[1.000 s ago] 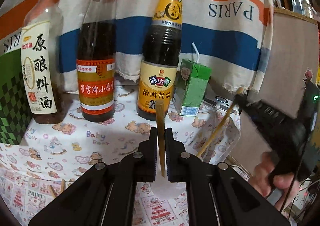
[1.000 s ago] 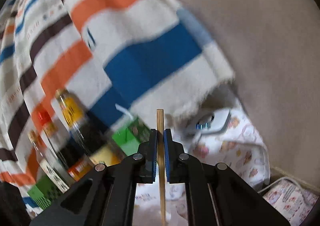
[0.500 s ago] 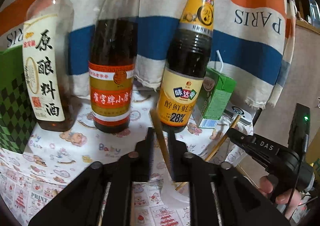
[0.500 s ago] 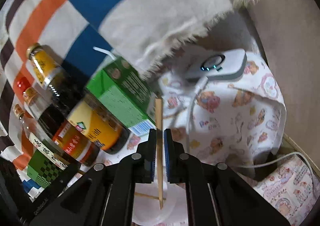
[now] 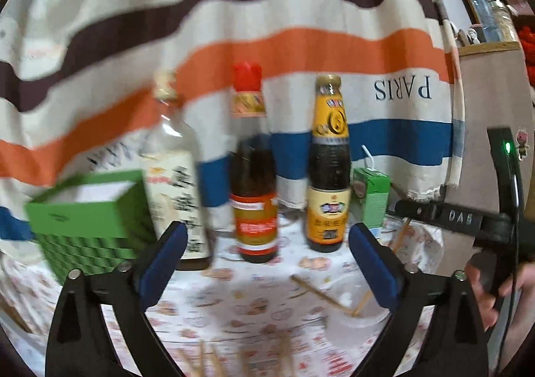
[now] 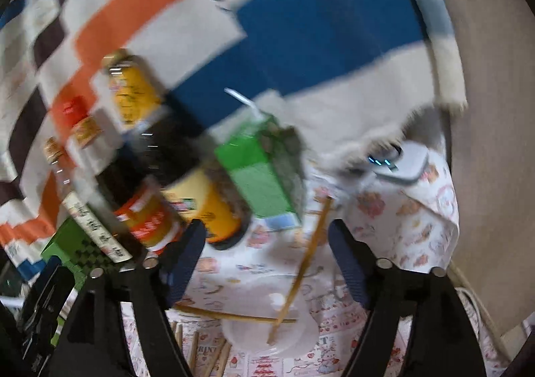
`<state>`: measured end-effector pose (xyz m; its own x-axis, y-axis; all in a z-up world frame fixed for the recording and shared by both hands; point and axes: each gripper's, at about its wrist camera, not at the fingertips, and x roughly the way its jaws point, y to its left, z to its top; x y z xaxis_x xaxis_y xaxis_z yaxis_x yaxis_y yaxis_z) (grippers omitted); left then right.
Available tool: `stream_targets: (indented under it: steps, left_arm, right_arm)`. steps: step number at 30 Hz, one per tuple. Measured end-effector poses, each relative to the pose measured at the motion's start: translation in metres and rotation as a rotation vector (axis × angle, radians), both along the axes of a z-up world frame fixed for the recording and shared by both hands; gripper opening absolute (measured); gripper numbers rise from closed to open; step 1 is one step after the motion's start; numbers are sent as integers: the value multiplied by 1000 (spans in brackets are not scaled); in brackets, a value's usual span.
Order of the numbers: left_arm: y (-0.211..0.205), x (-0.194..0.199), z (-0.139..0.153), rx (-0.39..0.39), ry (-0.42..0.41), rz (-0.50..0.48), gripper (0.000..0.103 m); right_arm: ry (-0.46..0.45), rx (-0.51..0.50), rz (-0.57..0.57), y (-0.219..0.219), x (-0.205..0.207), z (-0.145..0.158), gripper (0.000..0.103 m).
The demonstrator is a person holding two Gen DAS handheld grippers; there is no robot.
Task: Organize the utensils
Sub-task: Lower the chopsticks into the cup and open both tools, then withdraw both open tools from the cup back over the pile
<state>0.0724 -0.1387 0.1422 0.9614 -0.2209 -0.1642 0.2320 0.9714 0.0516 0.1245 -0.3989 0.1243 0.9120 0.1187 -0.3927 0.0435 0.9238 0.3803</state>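
Both the left tongs (image 5: 267, 263) and right tongs (image 6: 267, 256) are opening wide and grip nothing. Two thin wooden chopsticks (image 6: 302, 271) lie crossed on a shallow clear plastic dish (image 6: 301, 333) on the counter (image 6: 401, 226), below the right tongs.

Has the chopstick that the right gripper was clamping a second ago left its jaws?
Yes. The right gripper is opening with nothing pressed between its pads; the chopstick now leans in the clear cup, below the green carton.

Home kitchen corner, prob. lived-in: sauce bottles (image 5: 329, 173) w/ a juice carton (image 5: 371, 196) on a cartoon-print cloth (image 5: 254, 296) over the bench, striped blanket (image 5: 267, 52) hung behind.
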Motion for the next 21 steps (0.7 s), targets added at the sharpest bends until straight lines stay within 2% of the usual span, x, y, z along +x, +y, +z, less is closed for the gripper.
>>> stream_targets:
  steps: [1, 3, 6, 9, 11, 15, 18, 21]
  left_arm:
    - [8, -10, 0, 2, -16, 7, 103]
    - [28, -27, -3, 0, -17, 25, 103]
    - [52, -46, -10, -5, 5, 28, 103]
    - [74, -61, -15, -4, -4, 70, 103]
    - [88, -70, -18, -16, -23, 98, 103]
    - [110, -83, -29, -19, -24, 149, 103]
    - [123, -87, -42, -21, 1, 274, 103]
    - [136, -86, -58, -53, 6, 255, 103]
  right_arm:
    - [-10, -13, 13, 5, -3, 4, 80]
    - [-33, -47, 34, 21, -9, 13, 85]
    - [-72, -102, 45, 47, -23, 24, 86]
    - [-114, -134, 69, 73, -42, 28, 89]
    - [-118, -146, 85, 87, -53, 23, 89]
    - [-67, -168, 128, 112, -78, 8, 89]
    - [-48, -183, 126, 123, -98, -6, 89]
    - [-70, -209, 137, 131, -109, -21, 91]
